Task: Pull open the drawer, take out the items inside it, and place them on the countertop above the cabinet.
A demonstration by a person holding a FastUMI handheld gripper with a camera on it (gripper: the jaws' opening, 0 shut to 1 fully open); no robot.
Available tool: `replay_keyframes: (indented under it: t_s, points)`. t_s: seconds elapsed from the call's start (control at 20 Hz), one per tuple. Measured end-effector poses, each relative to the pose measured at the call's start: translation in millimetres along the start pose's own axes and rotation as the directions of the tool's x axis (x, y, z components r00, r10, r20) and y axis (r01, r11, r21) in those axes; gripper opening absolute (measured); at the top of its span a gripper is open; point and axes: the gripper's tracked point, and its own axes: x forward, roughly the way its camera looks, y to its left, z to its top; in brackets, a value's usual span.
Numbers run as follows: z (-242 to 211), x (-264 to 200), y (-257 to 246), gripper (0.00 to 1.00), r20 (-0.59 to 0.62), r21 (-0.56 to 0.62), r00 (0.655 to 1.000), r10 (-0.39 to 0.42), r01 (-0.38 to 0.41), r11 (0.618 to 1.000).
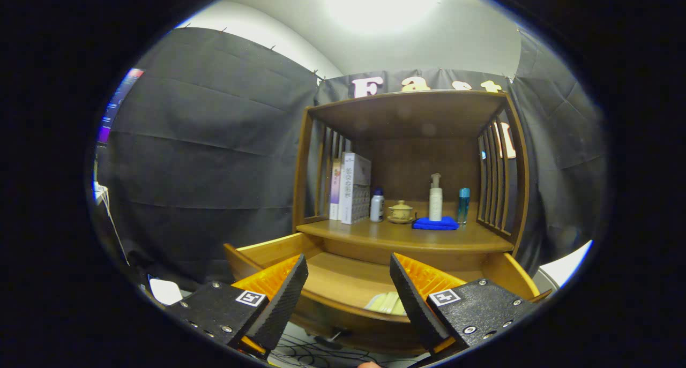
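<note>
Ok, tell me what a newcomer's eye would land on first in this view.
First the gripper, its fingers spread wide and holding nothing, just above the pulled-open drawer. Between them, a pale folded item lies in the drawer near its front edge. Beyond, on the countertop above, a blue cloth stands out beside a pump bottle, a lidded cup and some books.

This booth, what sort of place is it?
Probably a staged home corner: a wooden cabinet with books and a pump bottle, its drawer open beyond the open tongs.
</note>
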Motion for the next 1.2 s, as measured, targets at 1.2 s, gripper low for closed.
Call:
replay_keyframes:
  t_s: [1.2]
  points:
    - [-114,78,-52,0.83,-0.570,0.112,0.821,0.014,0.061,0.992]
